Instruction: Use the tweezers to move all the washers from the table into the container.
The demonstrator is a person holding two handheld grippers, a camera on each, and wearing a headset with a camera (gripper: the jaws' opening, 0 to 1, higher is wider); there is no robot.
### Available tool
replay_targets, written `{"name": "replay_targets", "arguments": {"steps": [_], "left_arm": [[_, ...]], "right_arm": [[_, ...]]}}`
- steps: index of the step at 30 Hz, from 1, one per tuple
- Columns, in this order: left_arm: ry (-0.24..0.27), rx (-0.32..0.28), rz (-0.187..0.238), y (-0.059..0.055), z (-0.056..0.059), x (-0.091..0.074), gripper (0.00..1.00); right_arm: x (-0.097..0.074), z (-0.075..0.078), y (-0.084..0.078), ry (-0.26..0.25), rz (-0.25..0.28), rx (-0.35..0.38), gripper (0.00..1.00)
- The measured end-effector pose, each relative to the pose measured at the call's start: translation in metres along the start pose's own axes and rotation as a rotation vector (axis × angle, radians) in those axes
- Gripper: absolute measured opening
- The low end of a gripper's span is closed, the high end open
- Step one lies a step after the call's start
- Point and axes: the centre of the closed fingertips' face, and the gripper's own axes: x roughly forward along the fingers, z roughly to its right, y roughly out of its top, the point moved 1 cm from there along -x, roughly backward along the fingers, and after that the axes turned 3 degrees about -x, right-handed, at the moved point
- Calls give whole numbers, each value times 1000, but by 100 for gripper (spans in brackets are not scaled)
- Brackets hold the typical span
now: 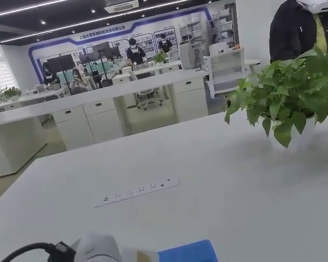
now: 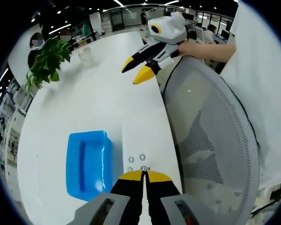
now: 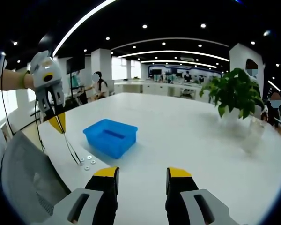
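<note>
Right gripper view, to begin: can make out a small cluster of washers [image 3: 87, 162] loose on the table [image 3: 178, 136], just beside the near corner of the container [image 3: 111, 136]. Can find none inside the container, as far as can be seen through the open top. Looks bare inside from the left gripper view as well. Judging by that, not one carried over yet, and all of them left to move.

Can count about four washers from the left gripper view, lying close together, flat, and apart from the container wall.

Holding the tweezers [image 3: 68, 140] in the left hand-held gripper [image 3: 55, 121], jaws pressed together on them, legs slanting down to end right at the cluster. Cannot tell whether touching a washer or already pinching one. As for the right hand-held gripper [image 3: 141, 174]: jaws apart, gripping nothing, raised off the table and back from the washers.

Reads as the first pick, with tips at the pile and no washer lifted clear. Left to do: pinch one, lift, carry the short way over the container rim, release, then repeat for each of the rest.
</note>
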Motion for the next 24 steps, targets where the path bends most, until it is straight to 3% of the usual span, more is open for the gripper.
{"name": "replay_targets", "arguments": {"steps": [8, 10, 14, 18, 24], "left_arm": [[-17, -16, 14, 2, 2, 2, 0], [-20, -16, 16, 1, 3, 2, 0], [-22, -22, 18, 0, 4, 2, 0], [-25, -46, 25, -2, 2, 1, 0], [-31, -56, 34, -6, 3, 0, 0]], "right_arm": [[-1, -7, 8, 50, 41, 55, 38], [1, -10, 10, 52, 26, 25, 38], [7, -26, 18, 120, 5, -32, 38], [13, -41, 13, 176, -54, -104, 38], [21, -68, 25, 269, -33, -109, 37]]}}
